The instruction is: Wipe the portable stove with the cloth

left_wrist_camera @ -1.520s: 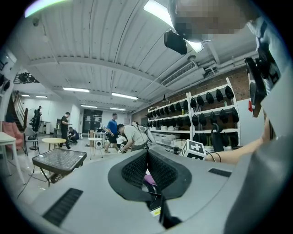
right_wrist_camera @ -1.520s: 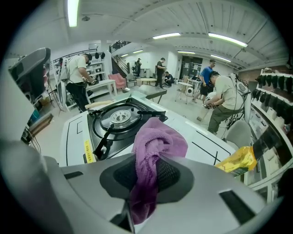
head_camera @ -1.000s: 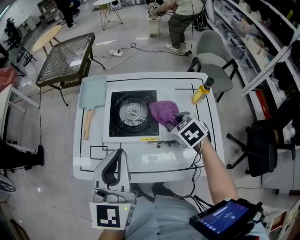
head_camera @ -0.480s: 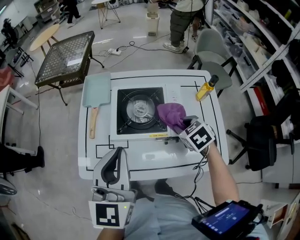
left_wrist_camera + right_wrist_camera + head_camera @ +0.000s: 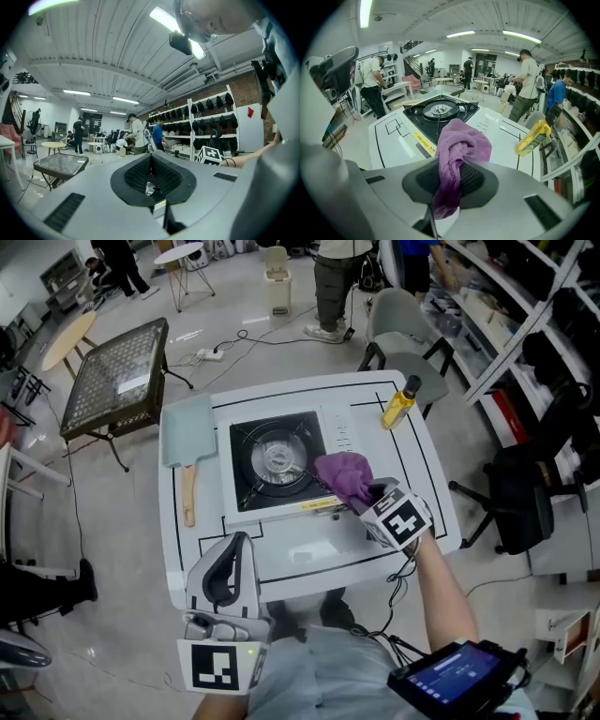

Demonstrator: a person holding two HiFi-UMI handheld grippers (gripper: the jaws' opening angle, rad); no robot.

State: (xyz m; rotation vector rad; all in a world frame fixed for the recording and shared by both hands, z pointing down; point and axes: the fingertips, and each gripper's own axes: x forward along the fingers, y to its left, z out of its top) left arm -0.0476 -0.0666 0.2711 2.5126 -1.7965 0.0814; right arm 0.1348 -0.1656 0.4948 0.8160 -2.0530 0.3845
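The portable stove (image 5: 277,460) has a black top, a round burner and a white body, and sits mid-table. My right gripper (image 5: 373,495) is shut on a purple cloth (image 5: 343,474), which lies bunched over the stove's near right part, at the edge of the black top. In the right gripper view the cloth (image 5: 461,145) hangs pinched between the jaws, with the stove (image 5: 438,111) beyond it. My left gripper (image 5: 239,545) hovers at the table's near edge, away from the stove. It points level, and its jaws (image 5: 151,174) are together with nothing in them.
A yellow bottle (image 5: 398,405) stands at the table's far right corner. A pale teal board with a wooden handle (image 5: 187,432) lies left of the stove. A grey chair (image 5: 408,324) and a mesh-topped table (image 5: 117,371) stand beyond the white table (image 5: 309,554). People stand further back.
The right gripper has dragged the cloth from the burner's right side toward the stove's near right corner. The left gripper keeps its place in the picture.
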